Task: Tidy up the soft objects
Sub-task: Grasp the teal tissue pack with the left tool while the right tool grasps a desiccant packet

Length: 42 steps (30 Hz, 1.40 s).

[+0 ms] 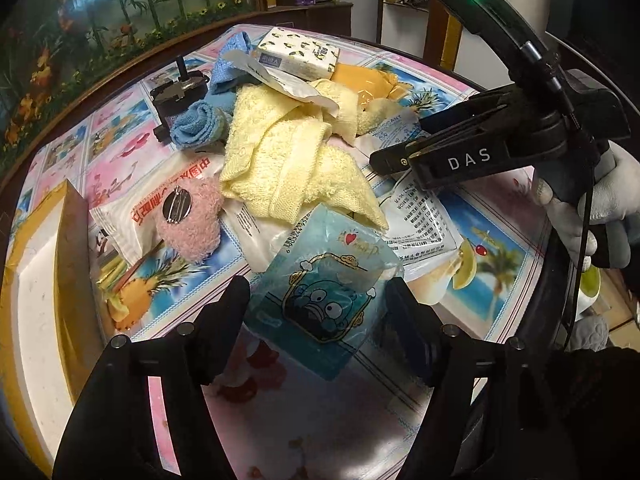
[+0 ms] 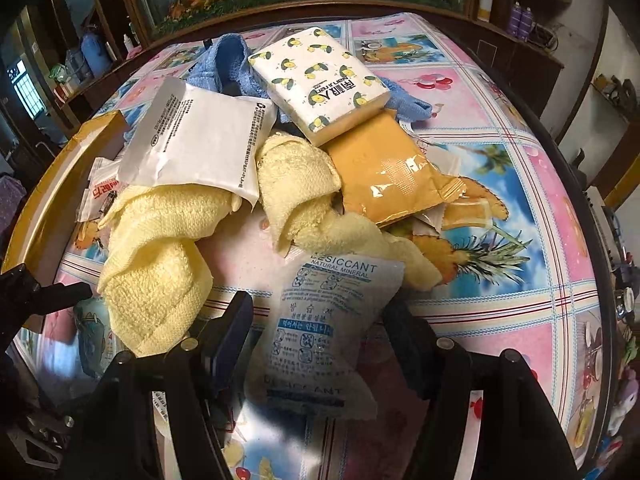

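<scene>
The left tool (image 1: 318, 312) hangs over the near part of the table (image 1: 496, 264), its two black fingers (image 1: 224, 312) standing on either side of a blue cartoon-printed packet (image 1: 324, 280); the packet lies between them, but whether the pads actually press on its edges cannot be told from this view. The right tool (image 2: 320, 328) is likewise set astride a white desiccant sachet (image 2: 320, 320), with a finger (image 2: 232, 328) at each long side, and again the pictures do not settle whether it is pinched or merely straddled. In the left wrist view the right tool (image 1: 384, 158) reaches in from the right, held by a hand in a white glove (image 1: 588, 216). The soft things sit heaped in the middle of the patterned table: a crumpled yellow towel (image 2: 160, 264) spreads across the centre, a blue cloth (image 1: 200, 124) lies rolled behind it, and a fuzzy pink piece with a round metal clip (image 1: 192, 220) rests to the left on a white wrapper. A lemon-printed tissue pack (image 2: 320, 80) tops the pile, leaning on an orange-brown pouch (image 2: 380, 172), beside a plain white sachet (image 2: 196, 140) lying over the towel. A cardboard box (image 1: 36, 240) stands at the table's left edge.
</scene>
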Available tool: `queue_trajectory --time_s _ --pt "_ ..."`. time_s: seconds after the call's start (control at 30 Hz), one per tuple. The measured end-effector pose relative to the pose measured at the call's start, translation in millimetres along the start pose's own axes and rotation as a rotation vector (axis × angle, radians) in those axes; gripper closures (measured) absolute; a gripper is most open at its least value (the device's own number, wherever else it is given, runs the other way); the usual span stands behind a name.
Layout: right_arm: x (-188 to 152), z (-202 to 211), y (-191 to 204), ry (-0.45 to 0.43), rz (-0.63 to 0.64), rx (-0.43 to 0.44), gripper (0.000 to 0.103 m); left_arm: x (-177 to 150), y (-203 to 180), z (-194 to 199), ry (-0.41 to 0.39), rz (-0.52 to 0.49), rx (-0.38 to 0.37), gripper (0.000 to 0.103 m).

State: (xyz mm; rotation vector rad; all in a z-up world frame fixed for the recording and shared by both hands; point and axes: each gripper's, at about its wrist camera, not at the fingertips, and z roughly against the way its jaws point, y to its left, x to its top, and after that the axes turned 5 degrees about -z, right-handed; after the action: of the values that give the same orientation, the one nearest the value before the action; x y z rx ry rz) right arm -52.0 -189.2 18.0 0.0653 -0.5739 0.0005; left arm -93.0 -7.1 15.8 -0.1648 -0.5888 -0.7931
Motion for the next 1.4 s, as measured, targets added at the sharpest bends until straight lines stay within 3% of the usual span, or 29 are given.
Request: queue_trajectory --time_s 0.07,0.17,0.2,0.23,0.37,0.47,0.5,0.6,0.63,0.77,0.93,1.0,1.03,1.17,1.27,1.4 --pt "-1 2 -1 -0.012 0.008 -0.017 0.051 0 0 2 0.003 0.035 -0.031 0.042" --pt "-7 8 -8 -0.019 -0.022 0.014 0.065 -4 -1 13 -0.010 0.063 -0.021 0.069" --pt "-9 11 -13 -0.022 -0.041 0.037 0.065 -5 0 17 -0.014 0.079 -0.024 0.090" --pt "-11 14 -17 -0.030 -0.062 0.067 0.066 -7 2 22 -0.017 0.098 -0.034 0.097" --pt "-18 33 -27 -0.081 -0.092 0.109 0.066 -16 4 34 -0.042 0.152 -0.035 0.097" --pt "-21 42 -26 -0.094 -0.086 0.117 0.066 -22 7 45 -0.096 0.202 -0.091 0.094" --pt "-22 44 -26 -0.097 -0.085 0.115 0.066 -22 7 49 -0.114 0.207 -0.109 0.086" --pt "-23 48 -29 -0.110 -0.097 0.125 0.066 -19 2 62 -0.182 0.208 -0.136 0.039" --pt "-24 49 -29 -0.113 -0.102 0.129 0.066 -17 -1 64 -0.201 0.189 -0.133 0.032" --pt "-23 54 -33 -0.118 -0.120 0.155 0.066 -6 -24 51 -0.170 0.063 -0.111 0.032" --pt "-20 61 -31 -0.127 -0.128 0.189 0.066 2 -45 -1 0.003 -0.005 0.012 0.030" --pt "-19 67 -28 -0.138 -0.122 0.202 0.066 2 -36 -6 -0.007 0.081 -0.032 0.041" --pt "-19 72 -25 -0.147 -0.116 0.210 0.066 2 -32 -4 -0.016 0.105 -0.033 0.057" --pt "-12 89 -12 -0.184 -0.079 0.238 0.066 -8 -15 13 -0.051 0.206 -0.100 0.065" --pt "-6 101 4 -0.203 -0.044 0.277 0.066 -19 0 50 -0.127 0.275 -0.166 0.065" --pt "11 112 36 -0.206 0.019 0.364 0.066 -22 32 115 -0.243 0.360 -0.140 0.065"
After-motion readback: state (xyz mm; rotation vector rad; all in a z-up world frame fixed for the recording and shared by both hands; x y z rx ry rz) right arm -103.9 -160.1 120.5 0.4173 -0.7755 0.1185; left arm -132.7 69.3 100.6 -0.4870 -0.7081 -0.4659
